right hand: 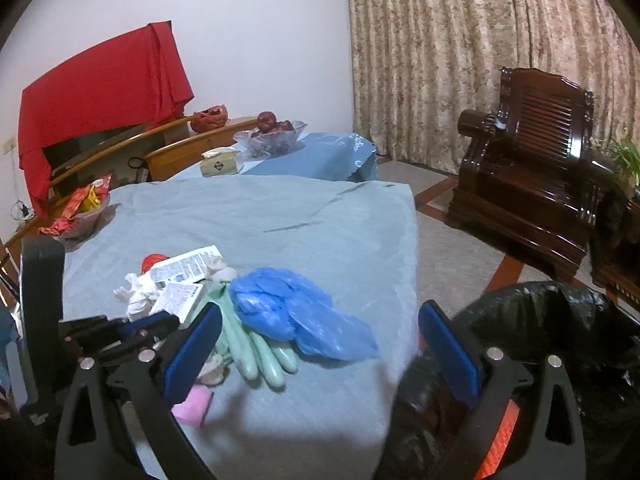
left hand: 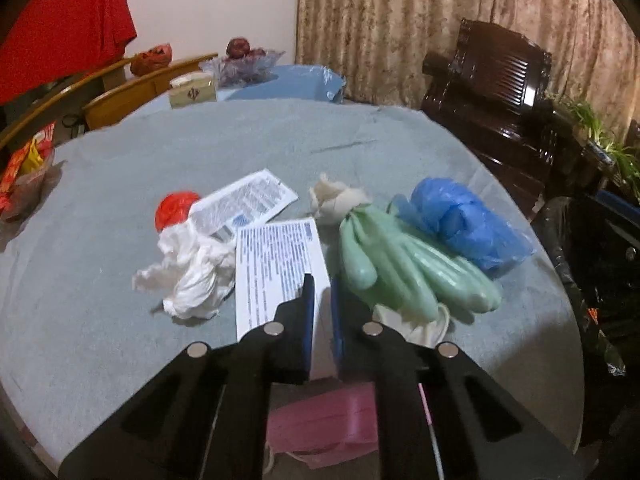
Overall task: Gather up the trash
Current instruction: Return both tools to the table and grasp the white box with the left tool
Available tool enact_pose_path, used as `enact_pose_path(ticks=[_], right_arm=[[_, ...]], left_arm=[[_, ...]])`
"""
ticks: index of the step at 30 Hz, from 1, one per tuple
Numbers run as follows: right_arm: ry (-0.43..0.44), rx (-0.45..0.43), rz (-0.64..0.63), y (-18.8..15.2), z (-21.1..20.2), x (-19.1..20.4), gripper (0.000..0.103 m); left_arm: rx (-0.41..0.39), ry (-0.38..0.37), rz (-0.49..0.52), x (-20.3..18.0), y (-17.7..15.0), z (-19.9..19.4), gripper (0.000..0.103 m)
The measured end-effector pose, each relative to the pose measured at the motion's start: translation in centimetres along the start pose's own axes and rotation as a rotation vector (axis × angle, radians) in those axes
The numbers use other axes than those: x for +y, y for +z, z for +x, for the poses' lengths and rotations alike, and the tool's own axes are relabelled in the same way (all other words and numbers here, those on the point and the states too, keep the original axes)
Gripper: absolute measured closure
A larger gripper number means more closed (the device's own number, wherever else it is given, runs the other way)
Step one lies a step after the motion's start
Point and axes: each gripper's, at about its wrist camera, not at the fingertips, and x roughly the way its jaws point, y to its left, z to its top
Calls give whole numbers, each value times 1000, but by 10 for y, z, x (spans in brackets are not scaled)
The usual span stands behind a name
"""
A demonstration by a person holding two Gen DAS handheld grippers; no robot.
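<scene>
Trash lies on the blue-grey tablecloth (left hand: 120, 320). My left gripper (left hand: 322, 312) is shut on a white printed box (left hand: 276, 268). Around it lie a crumpled white tissue (left hand: 192, 272), a red wad (left hand: 174, 208), a printed white sachet (left hand: 244, 204), a green rubber glove (left hand: 400, 268), a blue plastic bag (left hand: 468, 224) and a pink mask (left hand: 324, 424) under the gripper. My right gripper (right hand: 320, 344) is open and empty, above the table's right edge, beside the blue bag (right hand: 296, 312) and the glove (right hand: 260, 356). A black-lined trash bin (right hand: 560, 344) stands under its right finger.
A snack bowl (right hand: 80, 216) sits at the table's left edge. A tissue box (right hand: 220, 164) and a fruit bowl (right hand: 272, 136) stand on the far table. Wooden chairs (right hand: 188, 152) are at the left, a dark armchair (right hand: 532, 168) at the right.
</scene>
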Motion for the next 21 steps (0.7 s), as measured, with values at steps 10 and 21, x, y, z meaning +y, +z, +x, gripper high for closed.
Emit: enact_pose_path(ticks=[10,21], right_arm=[[21,24,2,3,19,10,7],[25,53,-17,9,40,19,9]], left_arm=[[12,39,-15,11,-6,6,45],[14,-12,-82,24,-4,10,49]])
